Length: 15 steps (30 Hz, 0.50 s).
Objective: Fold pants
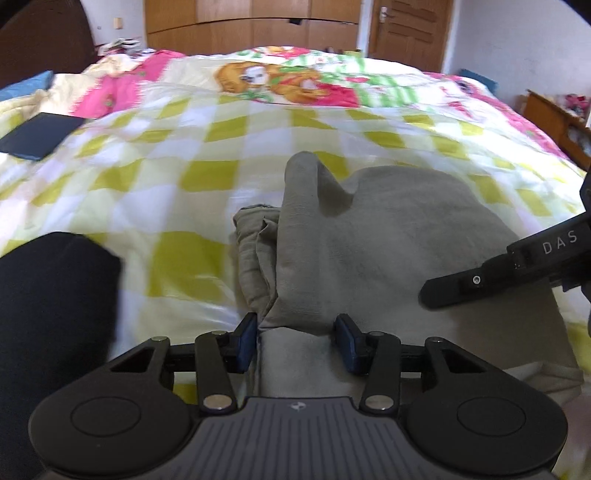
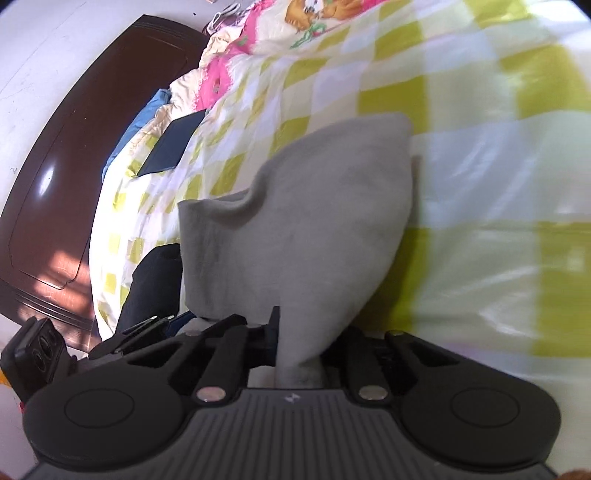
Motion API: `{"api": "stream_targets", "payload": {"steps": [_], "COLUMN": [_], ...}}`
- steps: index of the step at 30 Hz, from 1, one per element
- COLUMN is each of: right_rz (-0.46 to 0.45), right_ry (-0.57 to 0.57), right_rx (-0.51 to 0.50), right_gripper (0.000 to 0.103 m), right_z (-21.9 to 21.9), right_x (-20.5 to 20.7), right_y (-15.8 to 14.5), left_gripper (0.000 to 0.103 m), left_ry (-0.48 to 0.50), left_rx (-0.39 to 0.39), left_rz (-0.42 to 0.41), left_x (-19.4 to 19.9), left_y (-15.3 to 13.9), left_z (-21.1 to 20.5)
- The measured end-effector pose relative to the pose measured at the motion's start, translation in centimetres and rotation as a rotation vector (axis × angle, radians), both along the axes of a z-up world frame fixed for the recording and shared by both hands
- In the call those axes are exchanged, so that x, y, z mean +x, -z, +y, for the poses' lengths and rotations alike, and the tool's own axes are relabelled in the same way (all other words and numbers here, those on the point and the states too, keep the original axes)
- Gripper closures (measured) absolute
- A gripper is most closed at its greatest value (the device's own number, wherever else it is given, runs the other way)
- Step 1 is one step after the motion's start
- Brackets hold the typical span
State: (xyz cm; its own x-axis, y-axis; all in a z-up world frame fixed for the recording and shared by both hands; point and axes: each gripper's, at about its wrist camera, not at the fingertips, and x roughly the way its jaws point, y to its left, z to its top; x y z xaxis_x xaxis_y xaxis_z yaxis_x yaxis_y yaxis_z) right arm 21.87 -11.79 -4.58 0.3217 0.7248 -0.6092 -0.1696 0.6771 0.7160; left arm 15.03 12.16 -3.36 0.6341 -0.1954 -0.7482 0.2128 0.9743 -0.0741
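Note:
The grey pants (image 1: 388, 236) lie bunched on the checked yellow and white quilt (image 1: 177, 147). My left gripper (image 1: 297, 334) is at their near edge, and its blue pads (image 1: 246, 341) pinch a thick fold of the cloth. In the right wrist view the grey pants (image 2: 314, 221) rise as a broad flap from my right gripper (image 2: 299, 334), which is shut on a narrow bunch of them. One black finger of the right gripper (image 1: 454, 288) shows over the cloth in the left wrist view. The far side of the pants is hidden behind the flap.
A dark blue flat case (image 1: 40, 134) lies on the quilt at the left, and a dark garment (image 1: 55, 314) lies near my left gripper. A dark wooden headboard (image 2: 55, 184) stands beyond it. A wardrobe (image 1: 251, 22), a door (image 1: 410, 29) and a low wooden stand (image 1: 554, 122) surround the bed.

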Motion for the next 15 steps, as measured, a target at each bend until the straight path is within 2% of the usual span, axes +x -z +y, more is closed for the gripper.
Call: {"api": "stream_targets", "payload": {"steps": [3, 8, 10, 12, 15], "right_rz": [0.001, -0.041, -0.069, -0.107, -0.246], "right_ry": [0.039, 0.108, 0.156, 0.195, 0.222], "right_rx": [-0.024, -0.144, -0.216, -0.306, -0.402], "right_gripper": [0.091, 0.089, 0.078, 0.069, 0.069], "right_z": [-3.2, -9.9, -12.4, -14.0, -14.8], "right_x": [-0.6, -0.1, -0.1, -0.7, -3.5], "right_y": [-0.4, -1.7, -2.3, -3.3, -5.7], "left_gripper": [0.047, 0.047, 0.044, 0.043, 0.043], "left_ry": [0.048, 0.168, 0.200, 0.217, 0.193], "left_rx": [-0.022, -0.071, -0.069, -0.045, 0.044], "left_rz": [0.004, 0.002, 0.006, 0.002, -0.058], "left_x": [0.1, 1.0, 1.4, 1.3, 0.3], "left_y": [-0.4, -0.6, -0.5, -1.0, -3.0], "left_z": [-2.6, -9.1, -11.1, -12.2, -12.3]}}
